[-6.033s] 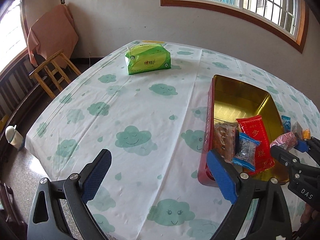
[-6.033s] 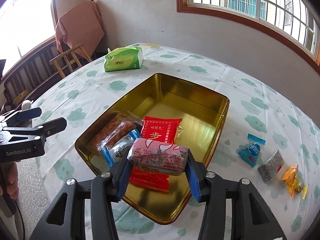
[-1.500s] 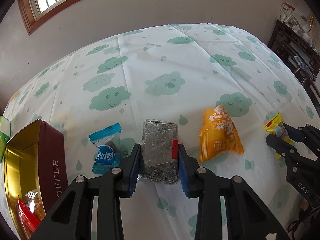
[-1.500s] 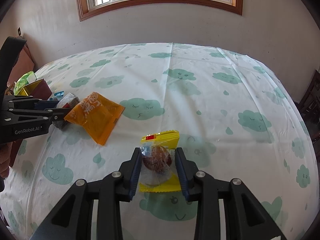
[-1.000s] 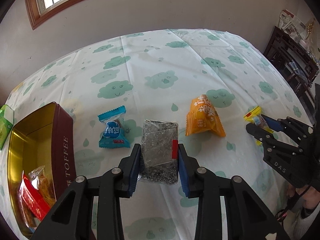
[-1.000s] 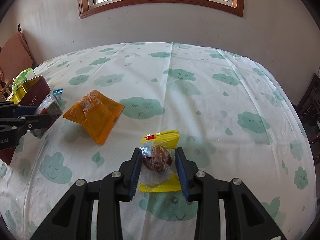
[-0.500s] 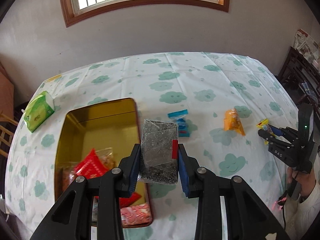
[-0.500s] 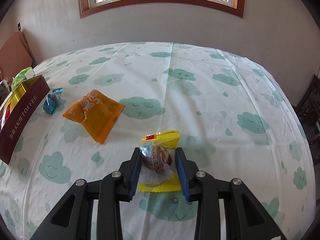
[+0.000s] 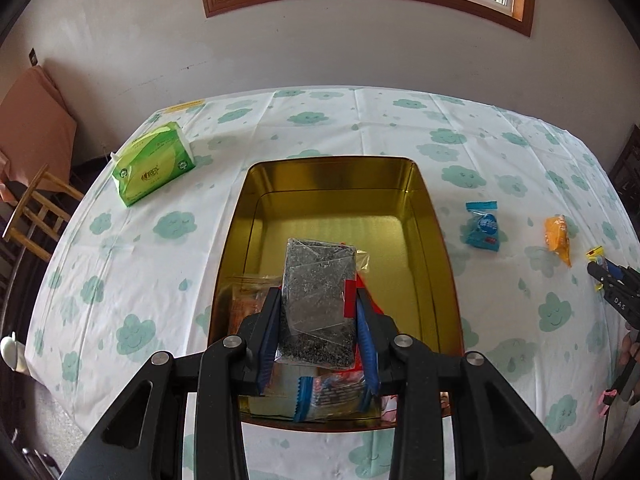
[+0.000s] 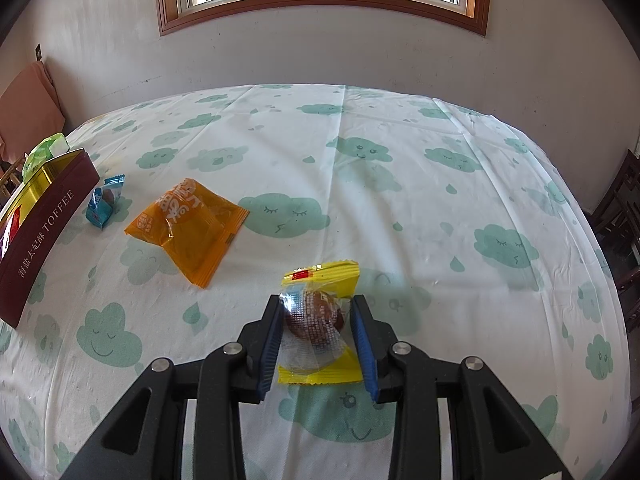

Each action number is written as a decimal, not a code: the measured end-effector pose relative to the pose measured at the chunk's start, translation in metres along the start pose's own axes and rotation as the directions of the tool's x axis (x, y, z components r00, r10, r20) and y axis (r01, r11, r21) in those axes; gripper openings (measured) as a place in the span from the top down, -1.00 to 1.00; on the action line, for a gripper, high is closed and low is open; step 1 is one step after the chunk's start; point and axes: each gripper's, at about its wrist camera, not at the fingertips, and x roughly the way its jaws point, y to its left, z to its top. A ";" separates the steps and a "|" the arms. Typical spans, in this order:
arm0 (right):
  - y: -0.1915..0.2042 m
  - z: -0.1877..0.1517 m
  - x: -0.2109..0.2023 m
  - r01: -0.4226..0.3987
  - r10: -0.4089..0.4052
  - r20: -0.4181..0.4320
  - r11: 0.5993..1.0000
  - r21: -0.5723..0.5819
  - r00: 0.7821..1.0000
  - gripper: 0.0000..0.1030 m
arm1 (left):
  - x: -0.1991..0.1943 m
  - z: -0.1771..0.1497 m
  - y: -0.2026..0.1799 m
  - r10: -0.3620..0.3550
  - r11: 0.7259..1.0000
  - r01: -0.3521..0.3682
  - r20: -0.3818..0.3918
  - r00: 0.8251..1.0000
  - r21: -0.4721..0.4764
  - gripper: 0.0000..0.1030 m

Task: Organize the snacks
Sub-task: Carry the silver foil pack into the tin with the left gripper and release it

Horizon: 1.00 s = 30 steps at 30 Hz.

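My left gripper (image 9: 318, 312) is shut on a clear packet of dark grey snack (image 9: 319, 300) and holds it above the near half of the gold tin (image 9: 256, 196), over several snacks lying inside. My right gripper (image 10: 318, 332) is shut on a yellow-edged packet with a brown sweet (image 10: 318, 316), low over the tablecloth. On the cloth to its left lie an orange packet (image 10: 186, 224) and a blue sweet (image 10: 105, 199), beside the tin's maroon wall (image 10: 44, 236). The left wrist view shows the blue sweet (image 9: 483, 226), the orange packet (image 9: 558, 238) and the right gripper (image 9: 600, 266) to the right.
A green tissue pack (image 9: 154, 162) lies left of the tin. A wooden chair (image 9: 30, 208) with a draped cloth stands off the table's left edge. Dark furniture (image 10: 622, 216) sits past the right edge. A hand (image 9: 628, 348) holds the right gripper's handle.
My left gripper carried the grey packet leftward from the cloth to above the tin, rising a little and rolling. The right gripper with the yellow packet has stayed still.
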 end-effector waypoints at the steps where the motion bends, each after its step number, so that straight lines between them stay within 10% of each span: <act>1: 0.000 0.000 0.000 0.000 0.000 0.000 1.000 0.000 1.000 0.33 | 0.002 -0.002 0.003 0.003 1.000 -0.004 -0.006 1.000 -0.006 0.39; 30: 0.001 0.000 0.000 0.002 -0.002 0.000 1.000 -0.001 1.000 0.33 | 0.030 -0.019 0.022 0.030 0.999 -0.031 -0.052 0.998 -0.013 0.34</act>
